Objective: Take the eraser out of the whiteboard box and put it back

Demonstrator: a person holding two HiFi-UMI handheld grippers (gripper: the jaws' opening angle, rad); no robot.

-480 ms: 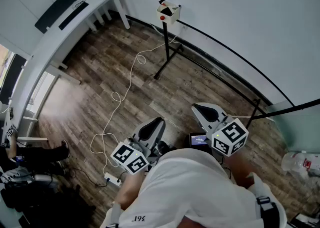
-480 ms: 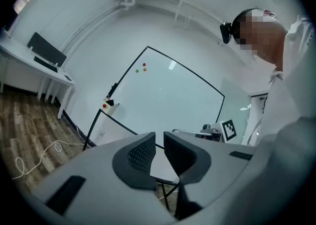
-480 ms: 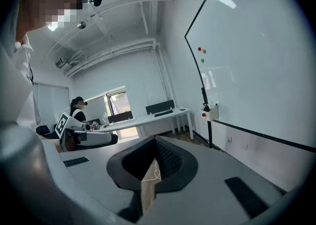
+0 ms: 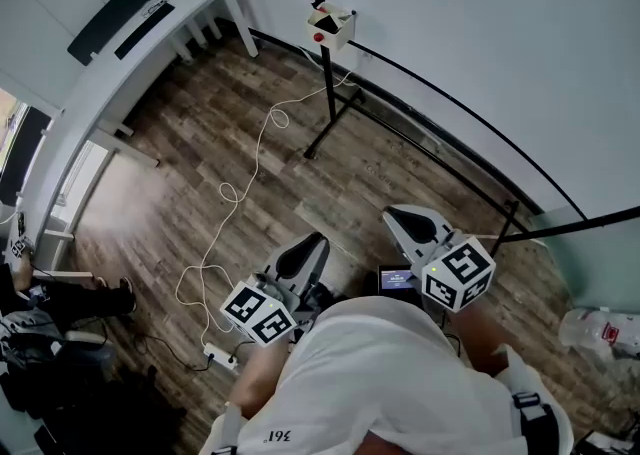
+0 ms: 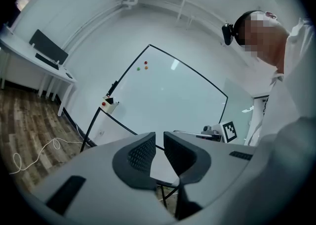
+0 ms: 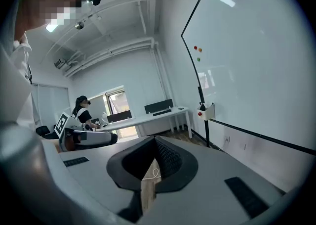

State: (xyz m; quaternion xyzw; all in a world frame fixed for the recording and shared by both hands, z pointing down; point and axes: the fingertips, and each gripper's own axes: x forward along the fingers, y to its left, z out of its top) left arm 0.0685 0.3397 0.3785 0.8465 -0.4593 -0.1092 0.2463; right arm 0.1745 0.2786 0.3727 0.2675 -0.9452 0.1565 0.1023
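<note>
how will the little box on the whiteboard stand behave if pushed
The whiteboard box looks small and open-topped, so probably light. It hangs on a slim stand post, so a push may rock it.

Small white whiteboard box (image 4: pixel 335 31) on the stand pole, dark eraser (image 4: pixel 328 20) inside.

White desk (image 4: pixel 85 113) along wall; white cable (image 4: pixel 261 148) (looped) across wood floor (image 4: pixel 180 173).

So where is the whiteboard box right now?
In the head view the whiteboard box is at top centre, fixed to the black stand post at the lower left corner of the whiteboard, above the wooden floor.
</note>
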